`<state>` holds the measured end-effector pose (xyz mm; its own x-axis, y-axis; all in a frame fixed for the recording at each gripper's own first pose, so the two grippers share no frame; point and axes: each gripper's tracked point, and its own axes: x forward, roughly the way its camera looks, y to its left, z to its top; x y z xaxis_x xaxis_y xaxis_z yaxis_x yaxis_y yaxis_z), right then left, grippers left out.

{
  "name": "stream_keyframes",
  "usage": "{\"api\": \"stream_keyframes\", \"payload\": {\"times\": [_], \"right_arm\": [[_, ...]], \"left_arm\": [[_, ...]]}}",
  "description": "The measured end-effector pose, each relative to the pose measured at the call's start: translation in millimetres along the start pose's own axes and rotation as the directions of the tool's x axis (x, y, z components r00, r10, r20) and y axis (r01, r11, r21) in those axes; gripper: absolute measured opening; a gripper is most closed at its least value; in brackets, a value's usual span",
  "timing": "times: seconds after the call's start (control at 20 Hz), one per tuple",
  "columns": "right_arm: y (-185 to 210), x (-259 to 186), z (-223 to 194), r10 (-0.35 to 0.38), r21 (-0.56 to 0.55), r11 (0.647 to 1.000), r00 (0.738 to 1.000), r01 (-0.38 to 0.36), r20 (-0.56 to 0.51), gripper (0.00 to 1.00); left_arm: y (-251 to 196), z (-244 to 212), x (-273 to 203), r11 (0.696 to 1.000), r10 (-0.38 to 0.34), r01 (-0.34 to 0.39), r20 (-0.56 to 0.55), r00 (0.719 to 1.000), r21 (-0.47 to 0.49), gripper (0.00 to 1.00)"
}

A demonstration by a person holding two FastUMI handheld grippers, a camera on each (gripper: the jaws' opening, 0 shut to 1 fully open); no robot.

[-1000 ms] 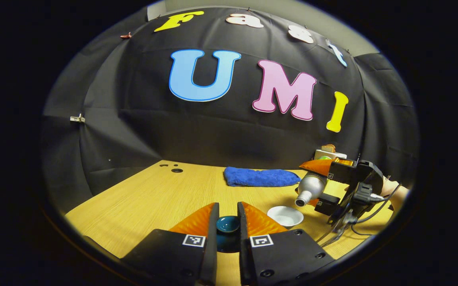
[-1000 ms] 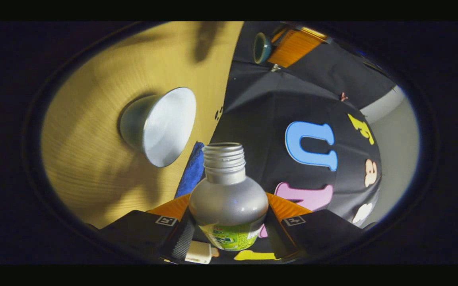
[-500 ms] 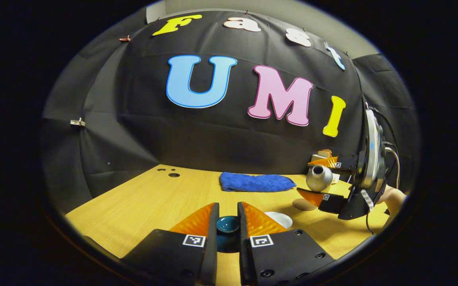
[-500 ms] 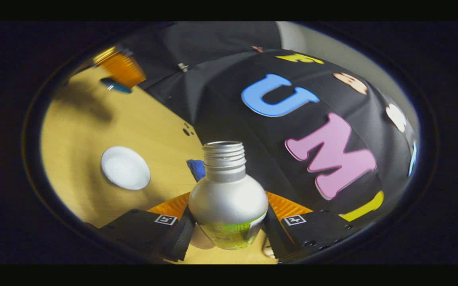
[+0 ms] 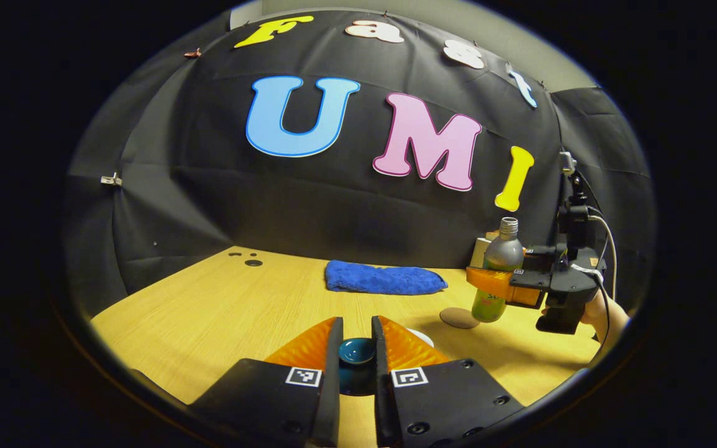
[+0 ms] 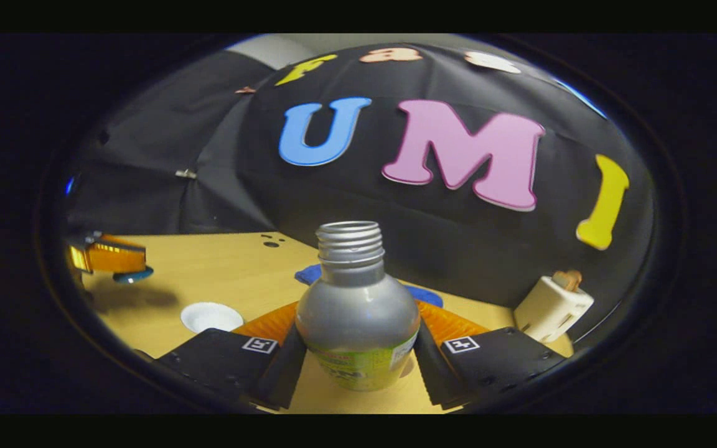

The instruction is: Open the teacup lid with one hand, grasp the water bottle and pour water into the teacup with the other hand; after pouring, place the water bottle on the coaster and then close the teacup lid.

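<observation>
My left gripper point(image 5: 356, 348) has its fingers closed on the teacup lid point(image 5: 356, 351), a small dark teal piece pinched between them and held up off the desk point(image 5: 221, 311). Just past my right-hand finger in the left gripper view, a sliver of the white teacup point(image 5: 422, 336) peeks out on the desk, open at the top. In the right gripper view the same cup point(image 6: 211, 316) sits on the desk off to the left of those fingers, with my left gripper point(image 6: 109, 258) and the lid point(image 6: 132, 274) hanging farther left above the wood.

My right gripper point(image 6: 356, 348) has its fingers clamped on both sides of the water bottle point(image 6: 356, 314), which stands upright between them, its silver shoulder and uncapped threaded neck rising straight ahead of the camera. From the left gripper view that gripper point(image 5: 508, 286) and the bottle point(image 5: 496, 274) show far off to the right, the bottle upright with its base close above or on the desk, I cannot tell which, just beside the round brown coaster point(image 5: 459, 318).

A blue cloth point(image 5: 383, 279) lies well beyond my left fingers by the wall. A white box point(image 6: 552, 306) stands to the right of my right fingers.
</observation>
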<state>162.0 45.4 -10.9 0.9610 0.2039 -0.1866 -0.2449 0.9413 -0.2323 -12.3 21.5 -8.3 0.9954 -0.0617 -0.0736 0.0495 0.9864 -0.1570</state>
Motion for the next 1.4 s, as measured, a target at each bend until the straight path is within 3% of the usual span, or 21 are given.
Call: {"api": "stream_keyframes", "payload": {"times": [0.25, 0.45, 0.5, 1.0, 1.2, 1.4], "right_arm": [[-24, 29, 14, -0.044, 0.134, 0.990, 0.999, 0.041, 0.024, 0.81], [-49, 44, 0, -0.106, 0.103, 0.989, 0.994, 0.105, 0.001, 0.84], [-50, 46, -9, -0.106, 0.112, 0.988, 0.994, 0.107, -0.015, 0.81], [-51, 69, -52, -0.107, 0.126, 0.986, 0.993, 0.112, -0.045, 0.81], [-57, 66, -51, -0.127, 0.154, 0.979, 0.991, 0.130, -0.033, 0.83], [-63, 62, -47, -0.154, 0.105, 0.982, 0.988, 0.155, -0.016, 0.86]], "left_arm": [[-7, -3, 9, 1.000, -0.006, 0.006, -0.019, 1.000, 0.029, 0.27], [-16, -9, 12, 0.999, -0.024, 0.025, -0.030, 0.999, 0.036, 0.27], [-16, -10, 13, 0.999, -0.022, 0.024, -0.033, 0.999, 0.045, 0.27], [-23, -22, 15, 0.997, -0.031, 0.035, -0.061, 0.998, 0.067, 0.27], [-29, -22, 15, 0.995, -0.043, 0.049, -0.063, 0.997, 0.084, 0.28], [-36, -22, 15, 0.995, -0.051, 0.057, -0.070, 0.996, 0.085, 0.28]]}}
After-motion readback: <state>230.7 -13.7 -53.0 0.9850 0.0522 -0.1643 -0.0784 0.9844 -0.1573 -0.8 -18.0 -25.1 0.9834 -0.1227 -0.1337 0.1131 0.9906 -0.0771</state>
